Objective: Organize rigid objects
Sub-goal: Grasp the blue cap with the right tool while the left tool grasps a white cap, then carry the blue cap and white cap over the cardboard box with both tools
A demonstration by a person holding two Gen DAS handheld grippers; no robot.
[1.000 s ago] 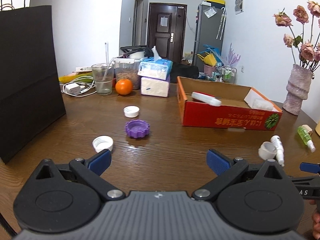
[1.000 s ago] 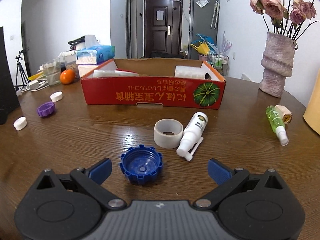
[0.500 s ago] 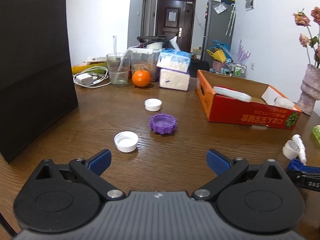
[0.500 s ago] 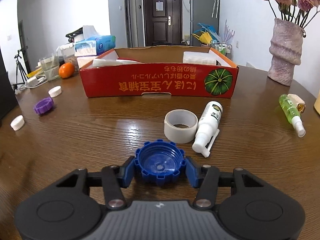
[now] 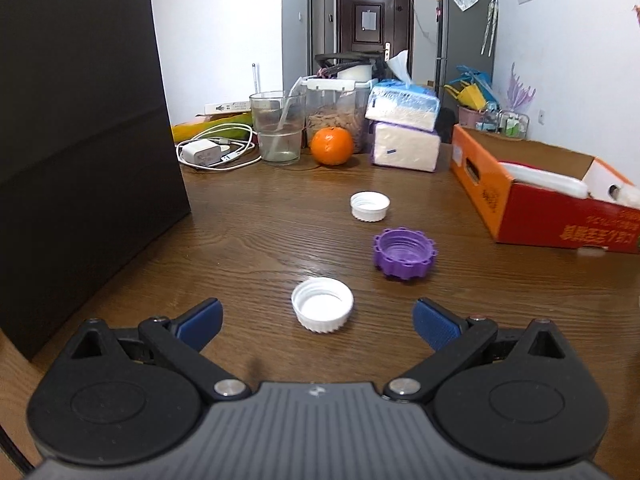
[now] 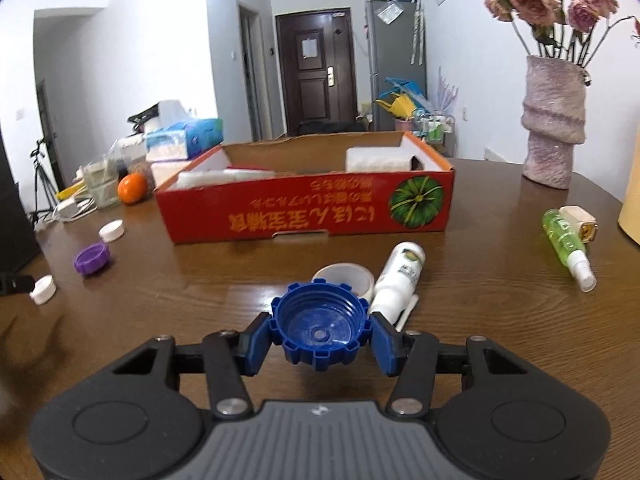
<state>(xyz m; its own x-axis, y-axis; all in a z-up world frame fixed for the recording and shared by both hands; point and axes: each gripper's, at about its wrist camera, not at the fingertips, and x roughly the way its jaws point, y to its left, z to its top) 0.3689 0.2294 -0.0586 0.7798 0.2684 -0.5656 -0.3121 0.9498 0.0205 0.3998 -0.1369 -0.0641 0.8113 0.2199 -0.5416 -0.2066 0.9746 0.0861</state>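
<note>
Here, blue cap (image 6: 319,333): ridged rim, hollow upward.

- Blue cap (image 6: 319,330): notched rim, open side up, pinched between the pads of the right gripper (image 6: 319,340), nearer the camera than the red cardboard box (image 6: 308,204).
- Near white cap (image 5: 322,309): ribbed, open side up, well left of the box.
- Purple cap (image 5: 404,253): notched, open side up, between that cap and the box.
- Far white cap (image 5: 370,206): open side up, just left of the box.
</note>
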